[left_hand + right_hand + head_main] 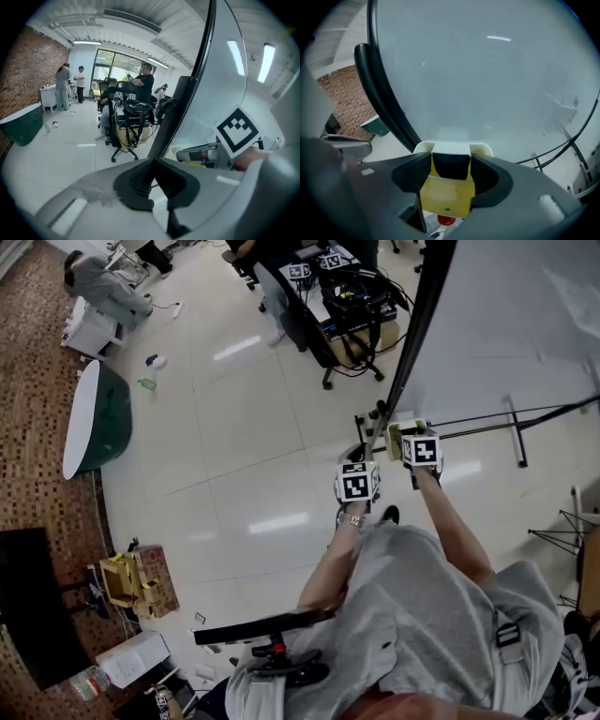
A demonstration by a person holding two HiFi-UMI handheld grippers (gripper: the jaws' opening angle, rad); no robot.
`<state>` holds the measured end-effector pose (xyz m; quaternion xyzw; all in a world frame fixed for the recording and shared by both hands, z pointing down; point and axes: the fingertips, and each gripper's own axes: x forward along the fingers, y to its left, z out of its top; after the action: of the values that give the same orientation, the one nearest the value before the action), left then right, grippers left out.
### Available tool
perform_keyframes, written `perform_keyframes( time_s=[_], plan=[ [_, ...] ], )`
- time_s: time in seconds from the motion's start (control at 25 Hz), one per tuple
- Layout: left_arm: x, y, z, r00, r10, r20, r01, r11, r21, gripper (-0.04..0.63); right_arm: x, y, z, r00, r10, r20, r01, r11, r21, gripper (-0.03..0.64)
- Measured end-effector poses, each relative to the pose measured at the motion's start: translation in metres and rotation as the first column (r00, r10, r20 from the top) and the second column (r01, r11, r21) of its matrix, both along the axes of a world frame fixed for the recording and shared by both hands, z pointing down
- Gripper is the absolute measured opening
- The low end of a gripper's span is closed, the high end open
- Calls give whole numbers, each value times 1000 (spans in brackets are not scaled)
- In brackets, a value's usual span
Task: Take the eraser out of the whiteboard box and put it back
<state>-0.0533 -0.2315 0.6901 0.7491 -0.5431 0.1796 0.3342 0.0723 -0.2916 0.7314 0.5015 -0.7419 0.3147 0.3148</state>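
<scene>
- Right gripper (450,165) clamps the yellow eraser (446,197); the whiteboard box (452,148) is at 12 o'clock.
- Left gripper (154,161) is closed and empty; the whiteboard frame (174,112) is at 12 o'clock, with bare floor (51,157) at 9 o'clock.

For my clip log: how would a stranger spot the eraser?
Start at the big whiteboard. By its lower edge sits a white box, and the right claw grips the eraser before it. It alone is yellow, with a dark face.

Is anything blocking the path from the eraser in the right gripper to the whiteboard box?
Nothing visible does. The right gripper holds the eraser directly before the whiteboard box; a small red object shows below the eraser, not between them.
</scene>
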Motion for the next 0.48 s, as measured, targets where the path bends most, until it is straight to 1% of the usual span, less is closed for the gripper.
perform_keyframes(
  time_s=[0.04, 0.08, 0.12, 0.2, 0.24, 0.36, 0.48],
  plan=[
    [0, -2, -2, 1000, -2, 1, 2, 1000, 4, 3, 0, 1, -3, 1000, -8, 19, 8, 1000, -6, 267],
    [-1, -3, -3, 1000, -4, 2, 4, 1000, 6, 3, -1, 3, -9, 999, -12, 50, 12, 1000, -7, 251],
    [-2, -4, -4, 1000, -5, 3, 5, 1000, 8, 3, -1, 5, -19, 996, -11, 90, 11, 1000, 0, 250],
    [-3, -6, -5, 1000, -7, 5, 7, 1000, 12, 3, 1, 12, -48, 987, -9, 163, 3, 999, 35, 247],
    [-3, -8, -5, 1000, -6, 4, 6, 1000, 14, 3, 3, 16, -64, 983, -15, 183, 4, 998, 61, 249],
    [-1, -11, -6, 1000, 0, 1, 0, 1000, 18, 3, 8, 29, -104, 979, -59, 197, 35, 992, 121, 247],
    [6, -12, -6, 1000, 14, -4, -14, 1000, 19, 3, 13, 42, -121, 979, -80, 186, 57, 990, 128, 247]
  ],
)
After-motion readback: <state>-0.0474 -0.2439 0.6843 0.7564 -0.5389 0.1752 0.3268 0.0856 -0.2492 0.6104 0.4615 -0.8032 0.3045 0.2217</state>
